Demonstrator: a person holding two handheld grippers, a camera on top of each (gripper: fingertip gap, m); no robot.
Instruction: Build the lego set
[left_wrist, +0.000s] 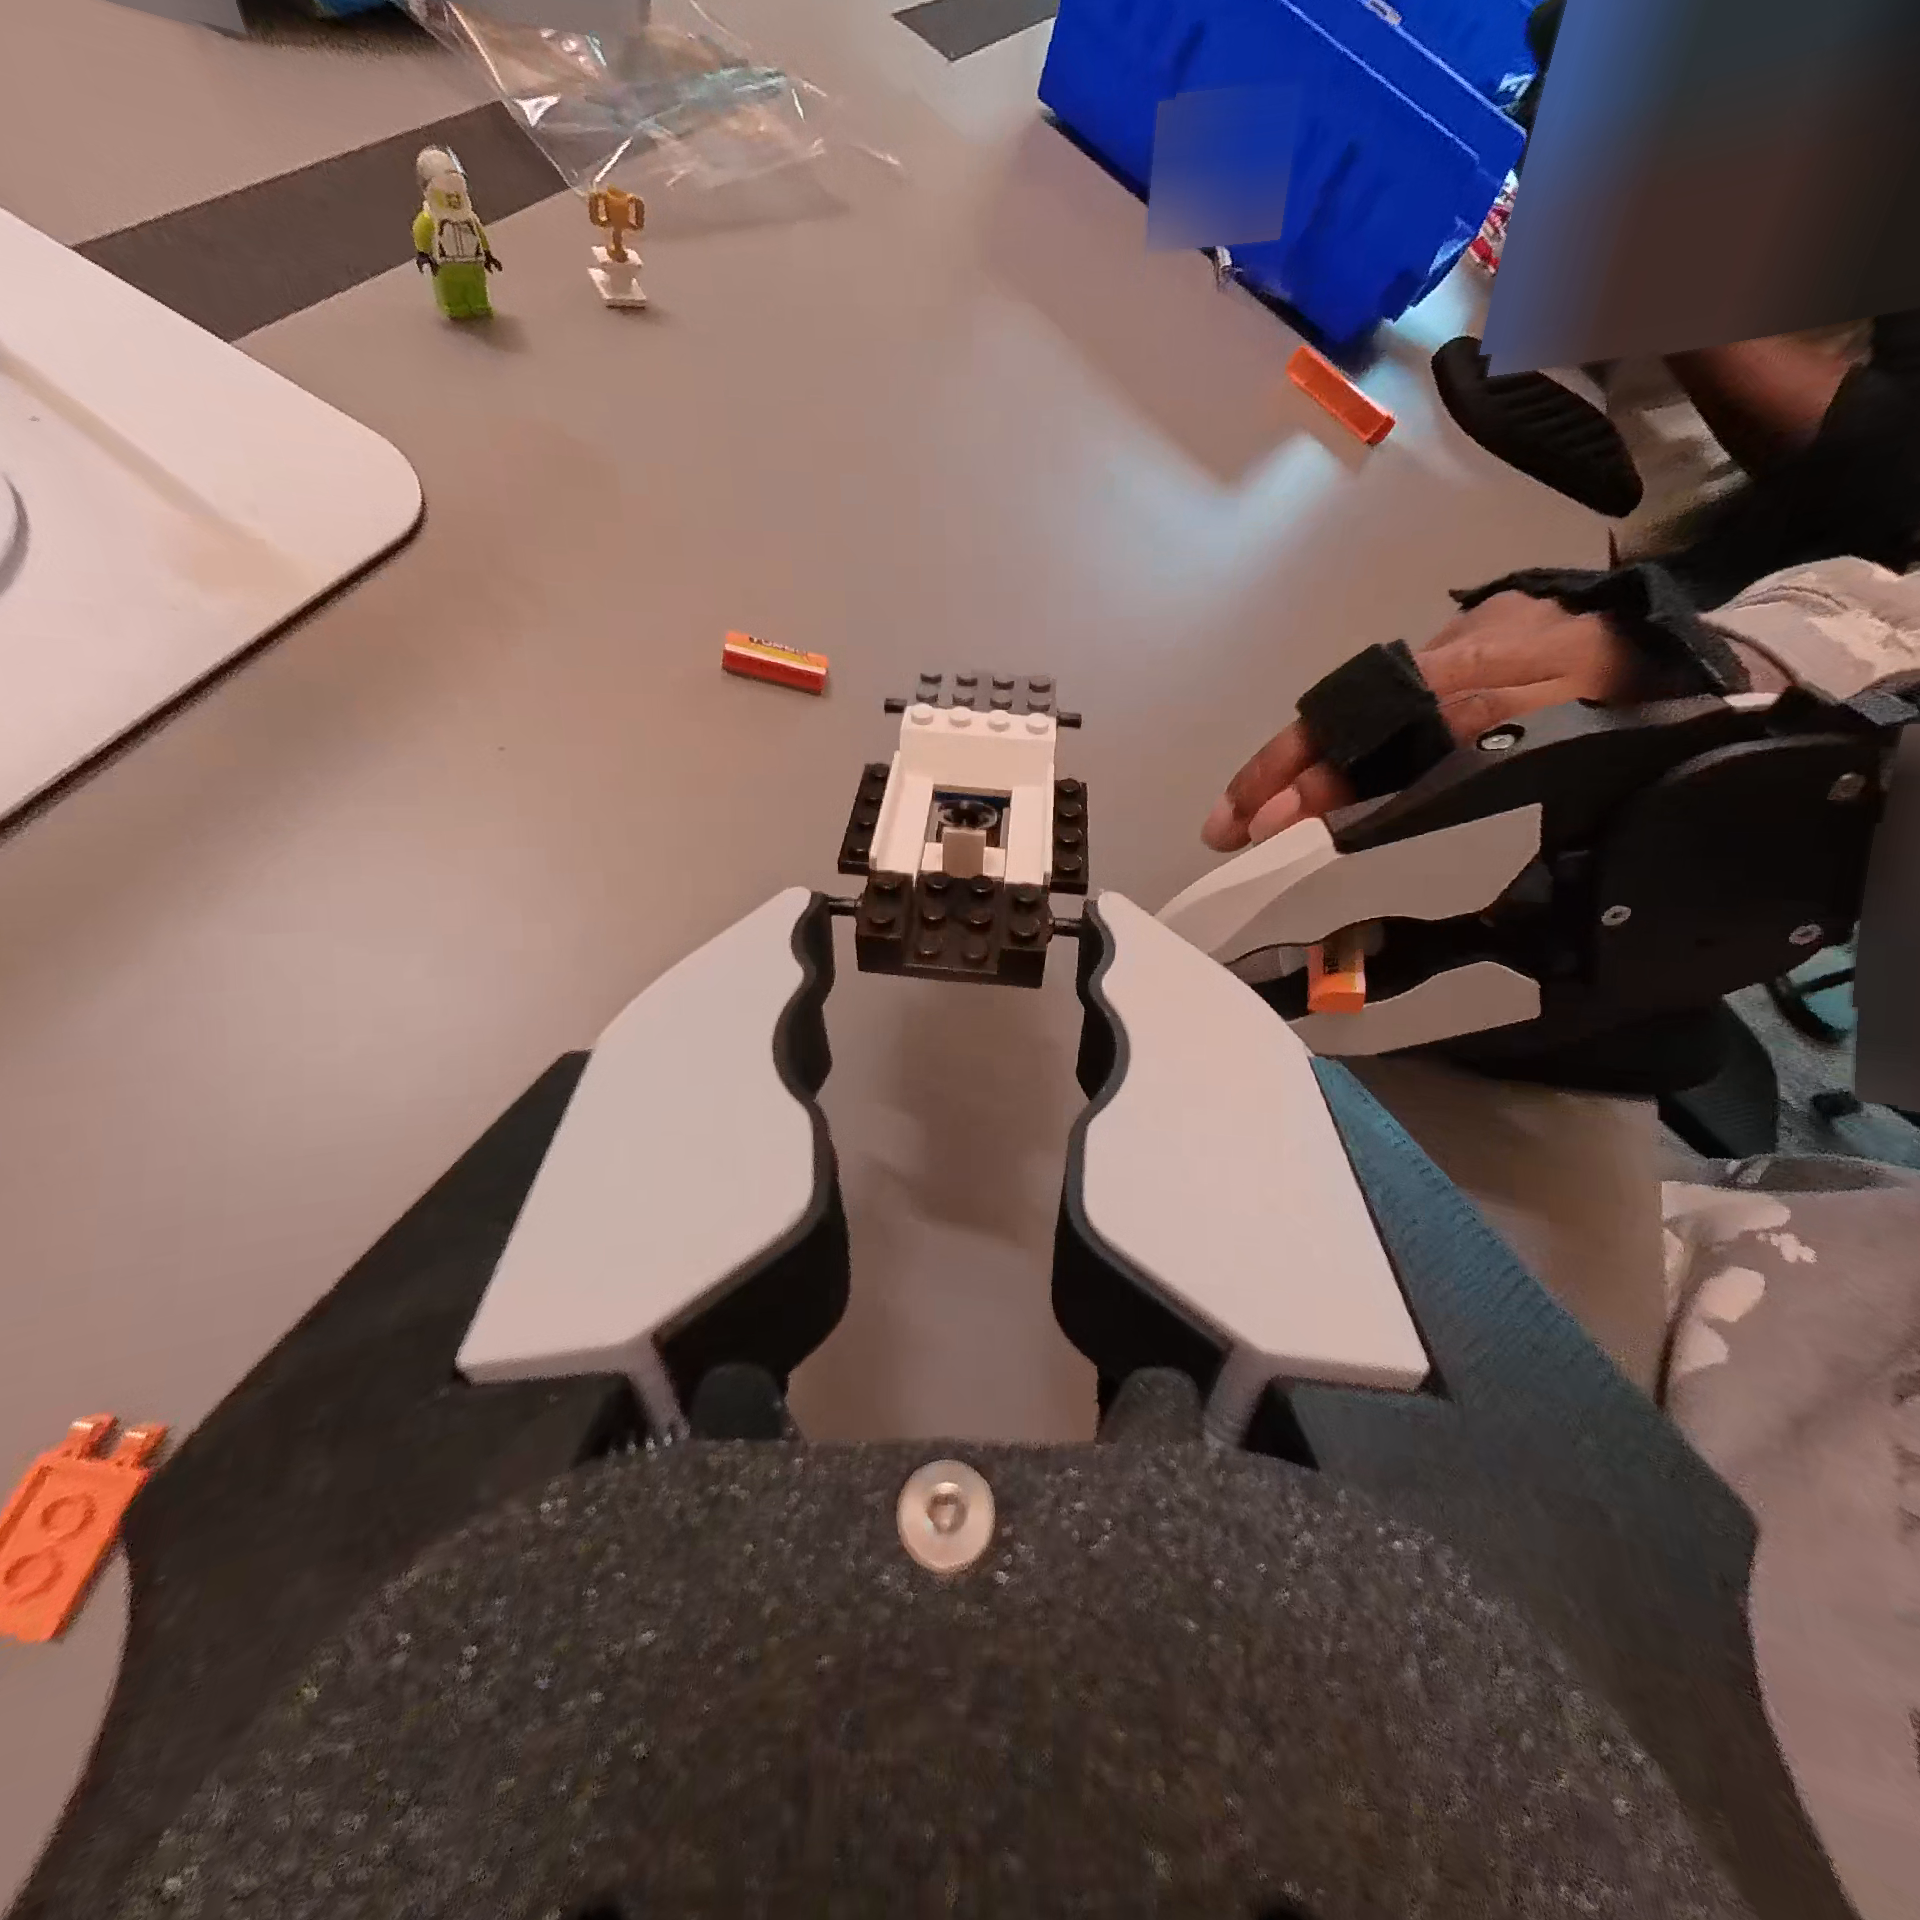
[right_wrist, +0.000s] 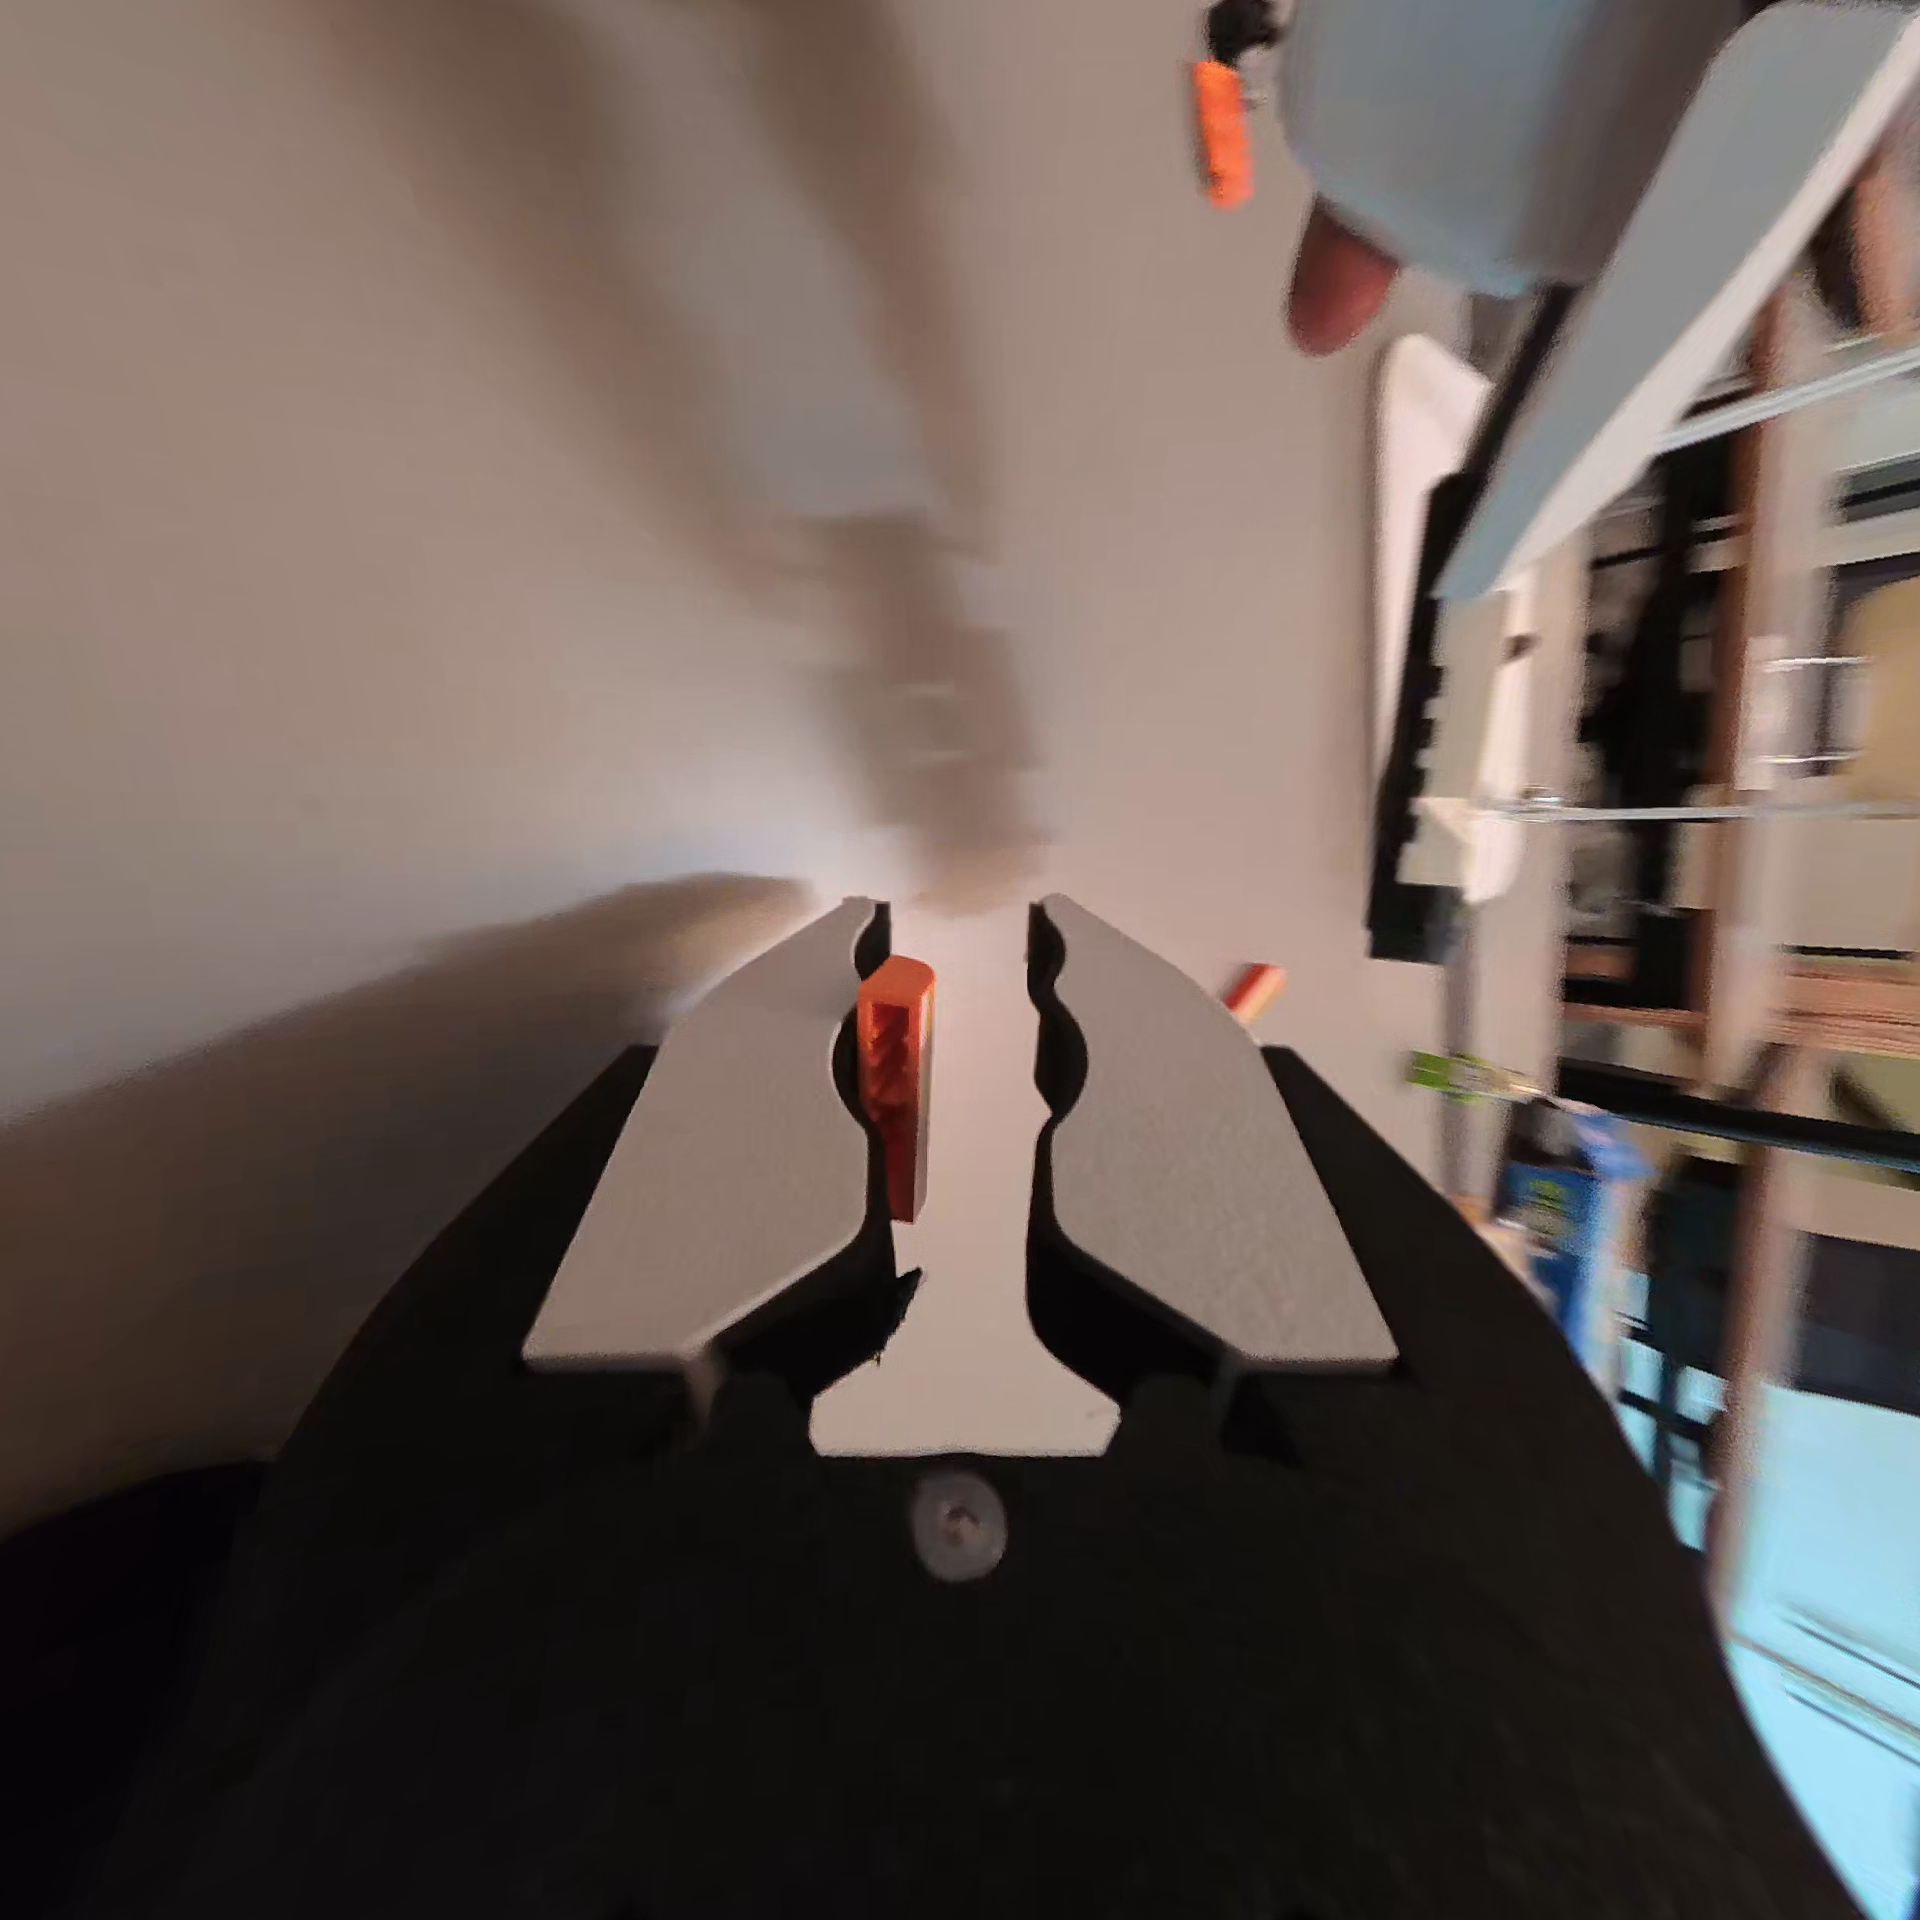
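On the grey table (left_wrist: 520, 748), the left gripper (left_wrist: 961, 920) pinches the light, stiff, easily popped-apart toy car (left_wrist: 966, 821) by its near axle pins, while the right gripper (right_wrist: 956, 935) at its right stands parted, an orange brick (right_wrist: 896, 1081) against one finger

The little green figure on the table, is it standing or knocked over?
Standing. The green figure is upright on its legs on the table, beside a small gold trophy.

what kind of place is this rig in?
Probably an office or lab: a large grey table with a blue storage bin on it, and stocked shelving blurred behind. Not a home kitchen or factory line.
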